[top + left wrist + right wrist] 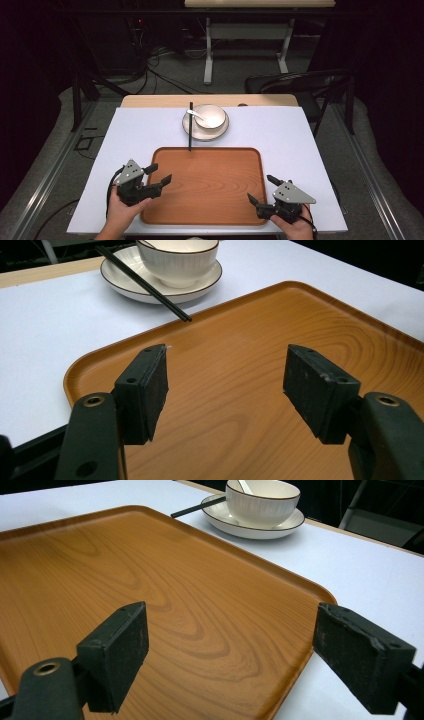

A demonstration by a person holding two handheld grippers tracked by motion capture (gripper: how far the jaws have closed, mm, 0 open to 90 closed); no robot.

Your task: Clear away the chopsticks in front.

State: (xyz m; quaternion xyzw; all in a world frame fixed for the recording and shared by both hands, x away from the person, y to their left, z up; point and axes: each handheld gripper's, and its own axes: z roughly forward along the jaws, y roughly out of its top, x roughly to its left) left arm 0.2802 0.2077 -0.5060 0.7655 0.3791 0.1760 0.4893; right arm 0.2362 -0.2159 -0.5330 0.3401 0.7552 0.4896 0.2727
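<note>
A wooden tray (pixel 205 200) lies at the near middle of the white table. Behind it a white bowl (pixel 210 116) with a white spoon (pixel 196 115) in it stands on a white plate (pixel 220 132). Black chopsticks (pixel 190 125) rest on the plate's left rim, their tips reaching the tray's far edge. My left gripper (pixel 158 174) hovers over the tray's left edge, open and empty (pixel 225 385). At the tray's right front corner my right gripper (pixel 262 189) is open, nothing between its jaws (pixel 230 650). The bowl (pixel 177 260) and chopsticks (pixel 145 285) lie beyond the left jaws; bowl (pixel 262 502) beyond the right.
The white mat (pixel 280 135) covers a wooden table (pixel 150 101). A dark chair (pixel 300 85) stands behind the table at the right, and a second table's legs (pixel 209 50) farther back. Cables lie on the floor at the left.
</note>
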